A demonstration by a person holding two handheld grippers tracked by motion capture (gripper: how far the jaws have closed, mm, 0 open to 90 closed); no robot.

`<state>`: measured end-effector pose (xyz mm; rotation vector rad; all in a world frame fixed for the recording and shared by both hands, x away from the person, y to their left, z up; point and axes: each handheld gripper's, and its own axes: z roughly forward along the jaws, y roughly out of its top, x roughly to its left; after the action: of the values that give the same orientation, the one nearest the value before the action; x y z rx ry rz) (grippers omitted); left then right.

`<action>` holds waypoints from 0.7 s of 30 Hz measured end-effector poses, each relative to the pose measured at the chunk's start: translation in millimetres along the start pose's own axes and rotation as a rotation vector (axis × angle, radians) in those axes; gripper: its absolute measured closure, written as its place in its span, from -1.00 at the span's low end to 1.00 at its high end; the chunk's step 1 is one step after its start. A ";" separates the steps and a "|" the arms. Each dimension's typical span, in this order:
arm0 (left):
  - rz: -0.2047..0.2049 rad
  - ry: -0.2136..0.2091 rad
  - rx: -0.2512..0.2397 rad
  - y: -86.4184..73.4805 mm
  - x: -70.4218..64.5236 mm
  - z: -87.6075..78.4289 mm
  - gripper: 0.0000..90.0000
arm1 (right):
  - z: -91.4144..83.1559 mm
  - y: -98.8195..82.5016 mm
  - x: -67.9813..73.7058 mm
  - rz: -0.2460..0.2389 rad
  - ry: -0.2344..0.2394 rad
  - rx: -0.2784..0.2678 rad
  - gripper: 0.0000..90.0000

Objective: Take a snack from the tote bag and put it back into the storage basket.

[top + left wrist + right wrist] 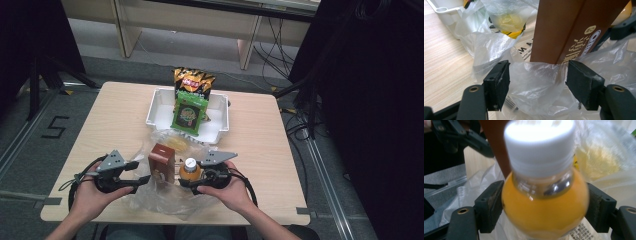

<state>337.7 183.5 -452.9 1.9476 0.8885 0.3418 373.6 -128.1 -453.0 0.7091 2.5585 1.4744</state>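
Note:
An orange juice bottle (pixel 190 170) with a white cap (pixel 540 142) stands upright in a crumpled clear plastic bag (pixel 155 197) at the near edge of the table. My right gripper (pixel 191 179) has its jaws on either side of the bottle's (pixel 544 212) round shoulder. The pads look sharp and the bottle blurred, so the right gripper (pixel 545 205) reads as open. A tall brown box (pixel 162 162) stands in the bag just left of the bottle. My left gripper (pixel 537 82) is open at the foot of the box (pixel 564 27), with loose bag film (pixel 491 47) between its jaws.
A white bin (pixel 157 107) sits at the table's far middle, with a chips bag (pixel 194 82) and a green packet (pixel 189 114) leaning in it. Something yellow (pixel 176 143) lies under the bag film between the bin and the box. Bare wood lies left and right.

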 end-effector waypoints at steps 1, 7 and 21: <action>-0.007 -0.004 -0.002 -0.7 0.2 0.6 -0.22 | 0.2 -0.9 0.3 0.002 0.002 0.010 -0.40; -0.010 -0.002 -0.001 -2.6 1.2 1.7 -0.22 | 1.0 -2.8 -1.1 -0.012 -0.002 0.023 -0.30; -0.007 0.012 -0.006 -1.6 1.6 -0.4 -0.22 | -15.6 17.9 0.1 0.024 0.016 -0.041 -0.30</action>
<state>337.8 185.4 -454.2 1.9386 0.9009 0.3514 374.7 -132.9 -429.7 0.7281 2.5324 1.5406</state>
